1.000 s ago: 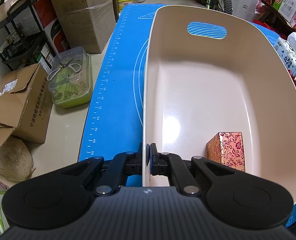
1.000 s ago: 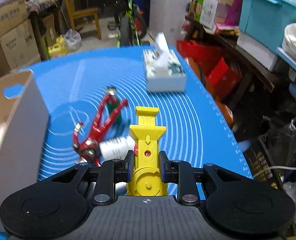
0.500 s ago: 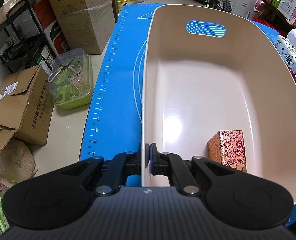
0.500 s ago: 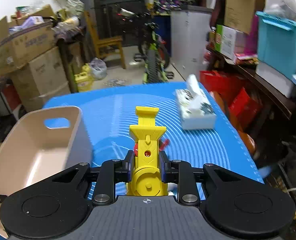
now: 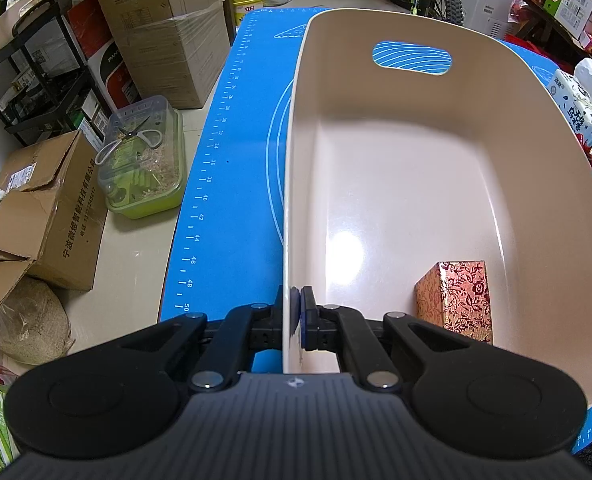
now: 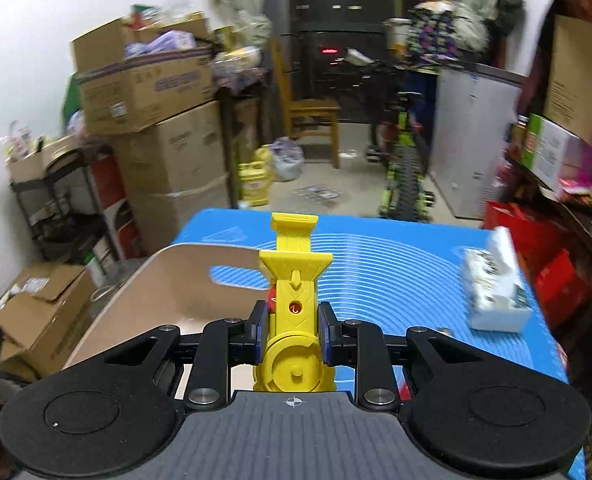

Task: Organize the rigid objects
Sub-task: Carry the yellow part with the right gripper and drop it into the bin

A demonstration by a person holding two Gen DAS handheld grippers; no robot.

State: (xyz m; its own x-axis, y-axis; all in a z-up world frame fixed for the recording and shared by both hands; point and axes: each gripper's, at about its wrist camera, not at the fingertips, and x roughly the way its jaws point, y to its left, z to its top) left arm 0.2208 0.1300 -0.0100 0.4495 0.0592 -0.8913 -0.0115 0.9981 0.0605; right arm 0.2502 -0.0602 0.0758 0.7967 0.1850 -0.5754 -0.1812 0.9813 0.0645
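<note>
Jaws clamped: left gripper on bin wall

A pale tiled floor is crowded with stacked cardboard boxes; a wooden chair and a bicycle are seen by a white wall

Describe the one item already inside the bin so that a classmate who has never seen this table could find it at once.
On the blue mat stands a large beige bin with a handle slot. In its near right corner lies a small box, the only thing inside, wrapped in red-and-gold floral paper.
</note>
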